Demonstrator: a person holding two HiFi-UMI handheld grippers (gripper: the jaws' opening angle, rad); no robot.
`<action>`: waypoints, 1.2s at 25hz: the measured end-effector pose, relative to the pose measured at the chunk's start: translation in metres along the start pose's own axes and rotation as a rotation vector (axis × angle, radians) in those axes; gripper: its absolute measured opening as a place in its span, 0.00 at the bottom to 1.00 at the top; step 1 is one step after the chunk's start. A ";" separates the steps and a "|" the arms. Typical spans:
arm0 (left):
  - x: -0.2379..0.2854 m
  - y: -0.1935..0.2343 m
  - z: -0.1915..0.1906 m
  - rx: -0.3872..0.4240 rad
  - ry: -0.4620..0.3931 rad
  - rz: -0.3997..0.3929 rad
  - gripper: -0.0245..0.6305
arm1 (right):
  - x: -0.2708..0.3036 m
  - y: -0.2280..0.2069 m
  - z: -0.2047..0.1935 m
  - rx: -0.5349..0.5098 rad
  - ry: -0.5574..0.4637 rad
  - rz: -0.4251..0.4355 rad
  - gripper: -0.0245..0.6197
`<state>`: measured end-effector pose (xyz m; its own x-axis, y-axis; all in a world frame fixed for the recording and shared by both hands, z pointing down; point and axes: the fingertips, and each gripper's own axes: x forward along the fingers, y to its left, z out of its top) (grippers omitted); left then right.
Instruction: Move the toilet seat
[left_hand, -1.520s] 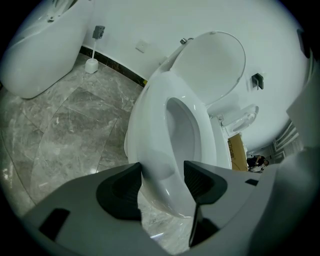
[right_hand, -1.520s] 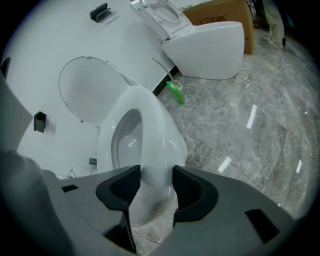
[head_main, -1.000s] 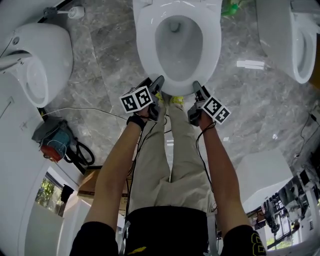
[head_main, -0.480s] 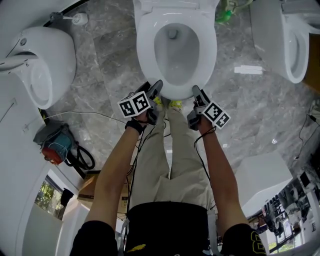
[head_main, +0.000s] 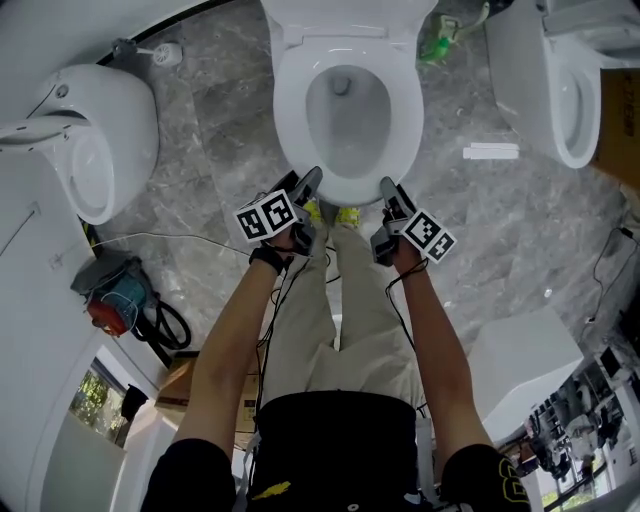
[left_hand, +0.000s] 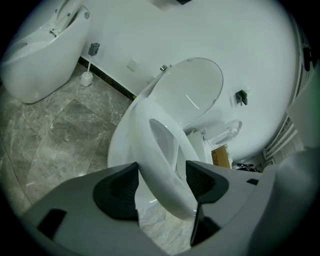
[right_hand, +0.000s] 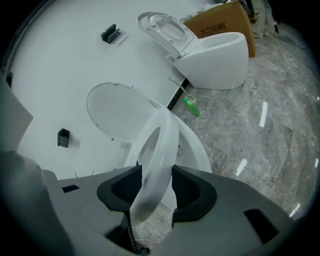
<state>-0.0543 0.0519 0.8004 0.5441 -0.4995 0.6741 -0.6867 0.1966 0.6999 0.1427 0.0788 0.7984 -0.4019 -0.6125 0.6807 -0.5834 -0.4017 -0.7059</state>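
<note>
In the head view, the left gripper (head_main: 306, 190) and right gripper (head_main: 386, 196) meet the toilet seat (head_main: 288, 110) at its front edge. In the left gripper view, wide-set jaws clamp the seat, which is tilted up off the bowl. In the right gripper view, narrower jaws pinch it, and the print on the cardboard box (right_hand: 220, 22) is too small to read.

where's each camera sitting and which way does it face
Head view: on the person's head, facing steeply down at the toilet seat; shows forearms, legs, left hand-held gripper, right hand-held gripper.
Left gripper view: rides the left hand-held gripper, looks along its jaws, clamped on the seat, toward the lid.
Right gripper view: rides the right one; its jaws also clamp the seat.
Shared: both gripper views show seat and lid.
</note>
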 end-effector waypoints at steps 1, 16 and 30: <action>-0.001 -0.004 0.004 -0.002 -0.005 -0.004 0.51 | -0.001 0.005 0.003 -0.005 -0.002 0.005 0.37; -0.040 -0.071 0.068 0.024 -0.047 -0.059 0.52 | -0.032 0.100 0.055 0.016 -0.083 0.087 0.40; -0.054 -0.121 0.133 -0.061 -0.095 -0.087 0.53 | -0.037 0.171 0.106 0.044 -0.135 0.129 0.42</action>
<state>-0.0650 -0.0570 0.6479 0.5505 -0.5939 0.5868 -0.6068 0.1981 0.7698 0.1319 -0.0395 0.6318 -0.3715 -0.7451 0.5540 -0.5004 -0.3420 -0.7954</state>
